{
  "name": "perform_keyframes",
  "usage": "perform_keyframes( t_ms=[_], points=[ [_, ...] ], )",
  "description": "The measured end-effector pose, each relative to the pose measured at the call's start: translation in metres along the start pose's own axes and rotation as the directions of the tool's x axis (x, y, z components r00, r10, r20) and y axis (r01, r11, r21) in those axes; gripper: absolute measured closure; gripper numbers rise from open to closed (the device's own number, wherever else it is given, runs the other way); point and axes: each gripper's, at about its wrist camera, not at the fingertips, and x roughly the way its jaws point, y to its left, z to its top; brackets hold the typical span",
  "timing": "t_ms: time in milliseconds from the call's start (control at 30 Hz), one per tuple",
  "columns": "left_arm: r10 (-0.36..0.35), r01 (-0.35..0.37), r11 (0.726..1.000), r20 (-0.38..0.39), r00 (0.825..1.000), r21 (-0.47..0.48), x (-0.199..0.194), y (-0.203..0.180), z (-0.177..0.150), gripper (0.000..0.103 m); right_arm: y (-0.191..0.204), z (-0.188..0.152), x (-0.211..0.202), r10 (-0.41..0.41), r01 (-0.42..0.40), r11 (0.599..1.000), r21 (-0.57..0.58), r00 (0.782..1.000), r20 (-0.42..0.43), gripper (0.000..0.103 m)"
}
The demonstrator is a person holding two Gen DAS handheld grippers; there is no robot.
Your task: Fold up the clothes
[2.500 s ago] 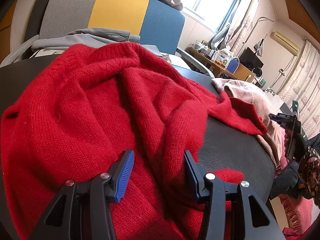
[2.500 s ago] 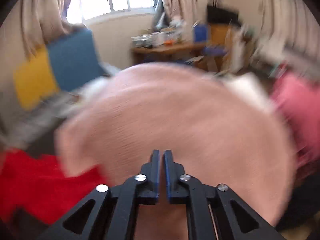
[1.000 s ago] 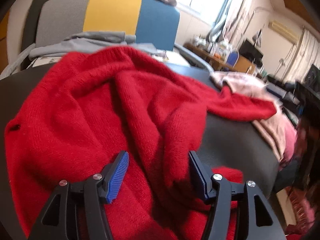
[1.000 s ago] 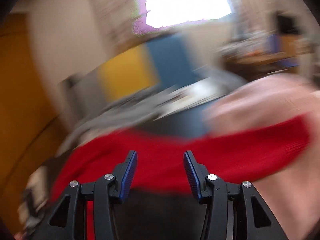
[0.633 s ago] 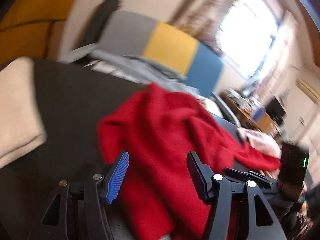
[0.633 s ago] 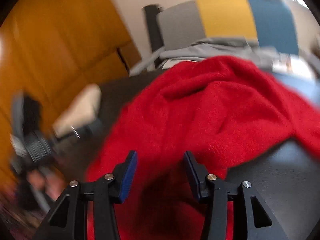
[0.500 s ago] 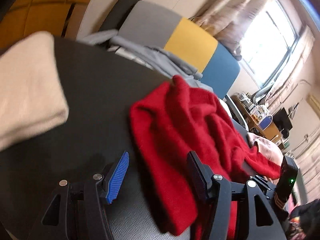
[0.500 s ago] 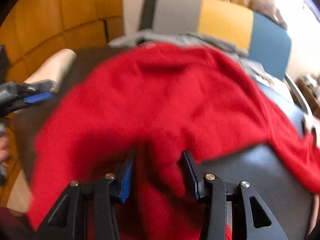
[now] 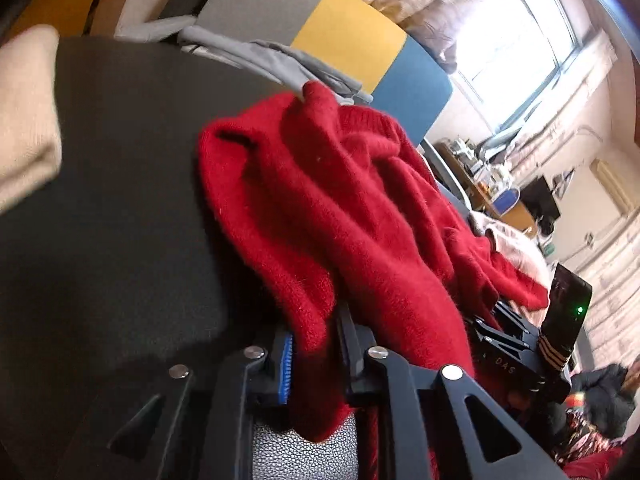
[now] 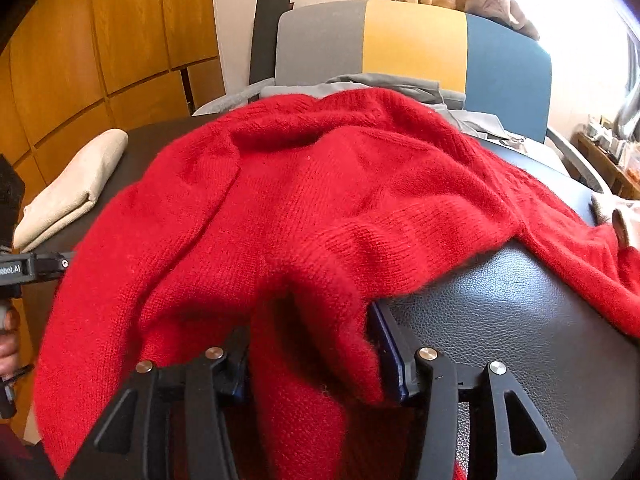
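Crumpled red knitted sweater [image 10: 320,208] heaped across the black leather-look tabletop [image 10: 520,312], one sleeve trailing off toward the right edge. Near hem bunched between the fingers of both tools. Left gripper [image 9: 316,356] narrowed onto a fold of that hem, blue pad pressed against the wool, cloth spilling over the right finger. Right gripper [image 10: 316,356] wider, jaws part-spread with a thick wad of hem sitting between them; impossible to say whether the pads actually bite. Right tool's black body also visible in the left view, just beside the sweater's low edge.

Further out: folded cream garment [image 10: 76,184] lying at the table's left, apart from the red knit. Grey clothing [image 10: 380,84] draped behind, against a chair back in grey, yellow and blue panels [image 10: 412,40]. Pale pink garment [image 9: 508,240] peeking past the sleeve.

Risks from here, as a judgement: double layers caught instead of a single edge, so no clean spread on lifting. Loose right-side hold likely to slip under the wool's weight. Trailing sleeve liable to drag the pink piece along.
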Motion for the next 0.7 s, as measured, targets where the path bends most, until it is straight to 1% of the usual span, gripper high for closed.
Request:
perform_keyframes(
  t_ms=[33, 100, 200, 233, 300, 333, 433, 467, 500, 567, 600, 667, 700],
  points=[
    [0.017, -0.017, 0.999, 0.004, 1.0, 0.031, -0.007, -0.003, 0.007, 0.096, 0.0, 0.0, 0.001, 0.002, -0.002, 1.0, 0.001, 1.0, 0.001, 0.051],
    [0.055, -0.056, 0.994, 0.019, 0.998, 0.091, -0.022, -0.01, 0.023, 0.096, -0.002, 0.0, 0.0, 0.005, -0.005, 1.0, 0.003, 1.0, 0.002, 0.051],
    [0.133, -0.145, 0.973, 0.075, 0.988, 0.182, -0.054, -0.016, 0.053, 0.096, -0.002, -0.002, -0.001, 0.007, -0.007, 1.0, 0.004, 1.0, 0.004, 0.05],
    [0.164, -0.181, 0.961, 0.098, 0.982, 0.211, -0.063, -0.017, 0.062, 0.096, -0.002, -0.002, -0.001, 0.007, -0.007, 1.0, 0.004, 1.0, 0.005, 0.05],
    [0.225, -0.257, 0.929, 0.146, 0.964, 0.267, -0.082, -0.018, 0.08, 0.096, -0.003, -0.002, -0.001, 0.01, -0.01, 1.0, 0.006, 1.0, 0.005, 0.05],
    [0.261, -0.299, 0.91, 0.165, 0.951, 0.288, -0.09, -0.017, 0.085, 0.096, -0.003, -0.002, -0.001, 0.01, -0.01, 1.0, 0.006, 1.0, 0.006, 0.05],
    [0.363, -0.414, 0.859, 0.212, 0.907, 0.301, -0.108, -0.007, 0.095, 0.096, -0.003, -0.002, -0.001, 0.011, -0.011, 1.0, 0.009, 1.0, 0.003, 0.05],
    [0.395, -0.448, 0.846, 0.223, 0.891, 0.291, -0.112, -0.001, 0.095, 0.096, -0.004, -0.001, 0.0, 0.01, -0.01, 1.0, 0.01, 1.0, -0.003, 0.05],
    [0.414, -0.465, 0.841, 0.226, 0.882, 0.277, -0.115, 0.005, 0.092, 0.096, -0.003, 0.0, 0.0, 0.001, -0.001, 1.0, 0.0, 1.0, -0.016, 0.051],
    [0.42, -0.464, 0.847, 0.209, 0.883, 0.258, -0.111, 0.006, 0.079, 0.096, -0.001, 0.003, 0.0, -0.028, 0.026, 0.999, -0.04, 0.999, -0.047, 0.051],
    [0.425, -0.466, 0.847, 0.199, 0.883, 0.256, -0.108, 0.005, 0.07, 0.096, -0.004, 0.004, 0.0, -0.035, 0.033, 0.999, -0.04, 0.998, -0.059, 0.051],
    [0.441, -0.472, 0.844, 0.17, 0.881, 0.256, -0.097, 0.004, 0.044, 0.095, -0.014, 0.006, -0.002, -0.032, 0.033, 0.999, 0.003, 0.995, -0.09, 0.051],
    [0.43, -0.452, 0.858, 0.14, 0.892, 0.242, -0.091, 0.005, 0.033, 0.094, -0.021, 0.007, -0.004, -0.033, 0.037, 0.999, 0.033, 0.994, -0.103, 0.051]
  ],
)
